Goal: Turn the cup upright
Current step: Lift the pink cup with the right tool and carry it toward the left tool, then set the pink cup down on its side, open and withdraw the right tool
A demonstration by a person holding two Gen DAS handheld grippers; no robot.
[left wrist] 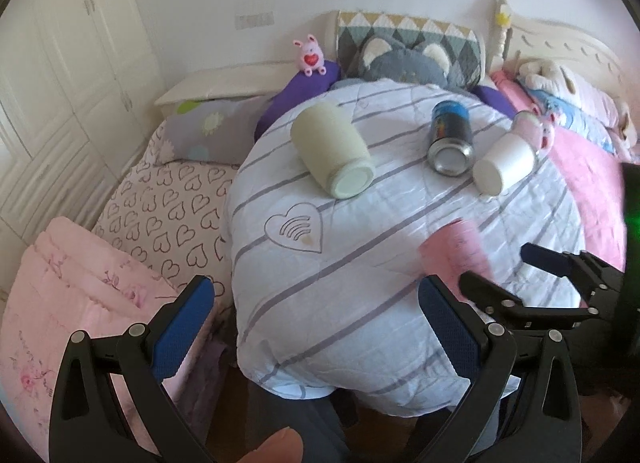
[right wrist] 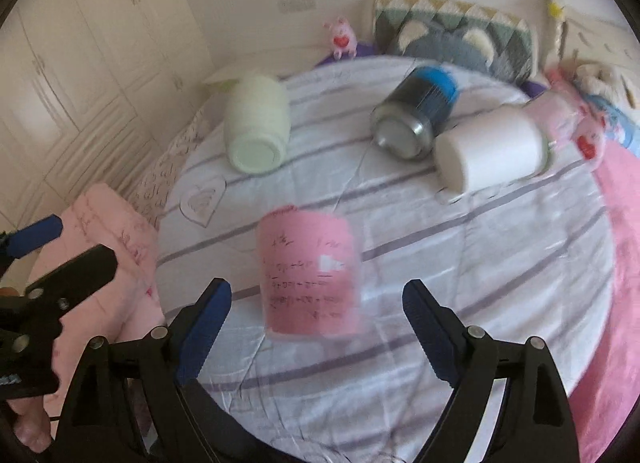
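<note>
Right claw (right wrist: 316, 303): I have it wide open, holding nothing; its blue pads flank the near end of the pink cup without touching it, as far as the blur lets me judge.
Left claw (left wrist: 316, 303): I read it as open and empty, hanging over the near left edge of the quilt, away from all the cups.
Pink cup (right wrist: 310, 275): nearest me on the quilt, printed text on its side. Blurred in both views, so I cannot tell whether it lies on its side or stands mouth down. In the left view it sits just left of the right claw's fingers (left wrist: 454, 253).
Cream cup (left wrist: 332, 153): lying on its side, far left of the quilt, flat end toward me.
Can (left wrist: 450, 139): blue and black, on its side, metal end toward me, right of the cream cup and well apart from it.
White cup (left wrist: 504, 165): on its side just right of the can; touching or not, I cannot tell.
Quilt (left wrist: 360, 263): white with grey stripes and a stitched heart, carrying all four items.
Pink toy (left wrist: 312, 55): beyond the quilt's far edge, on a purple cushion.
</note>
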